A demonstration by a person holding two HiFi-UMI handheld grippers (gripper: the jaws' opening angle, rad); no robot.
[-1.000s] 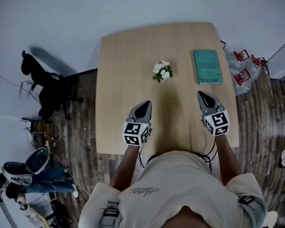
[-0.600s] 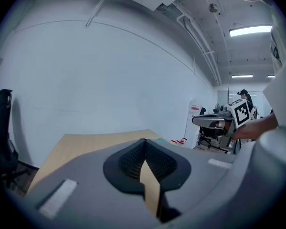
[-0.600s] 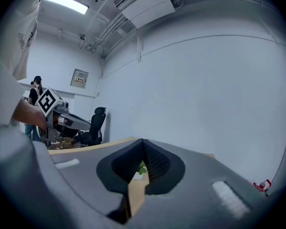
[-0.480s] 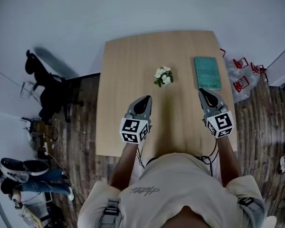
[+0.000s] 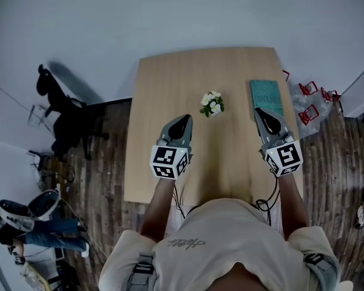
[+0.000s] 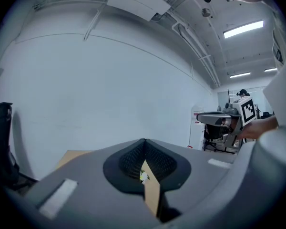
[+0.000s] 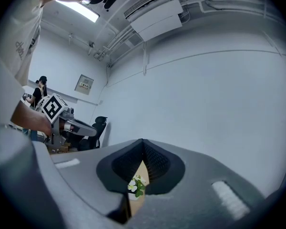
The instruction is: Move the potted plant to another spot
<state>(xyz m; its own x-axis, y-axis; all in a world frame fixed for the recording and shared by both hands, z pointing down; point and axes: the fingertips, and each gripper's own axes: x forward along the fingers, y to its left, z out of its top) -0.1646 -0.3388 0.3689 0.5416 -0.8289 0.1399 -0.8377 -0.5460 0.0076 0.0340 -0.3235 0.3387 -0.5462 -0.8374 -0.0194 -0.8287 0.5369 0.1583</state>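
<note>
A small potted plant (image 5: 212, 103) with white flowers and green leaves stands near the middle of the light wooden table (image 5: 170, 83). My left gripper (image 5: 182, 122) hovers over the table, near and left of the plant, jaws together and empty. My right gripper (image 5: 263, 115) hovers near and right of it, also shut and empty. In the right gripper view the plant (image 7: 135, 186) shows through the gap under the closed jaws. In the left gripper view only a bit of a white flower (image 6: 144, 177) shows there.
A teal book (image 5: 266, 94) lies on the table's right side, just beyond my right gripper. A black chair (image 5: 67, 114) stands left of the table. Red-handled items in clear wrap (image 5: 309, 99) lie on the floor to the right. A person sits at the lower left (image 5: 30, 223).
Both grippers have risen above the table and look larger in the head view. The plant and book have not moved on the table.
</note>
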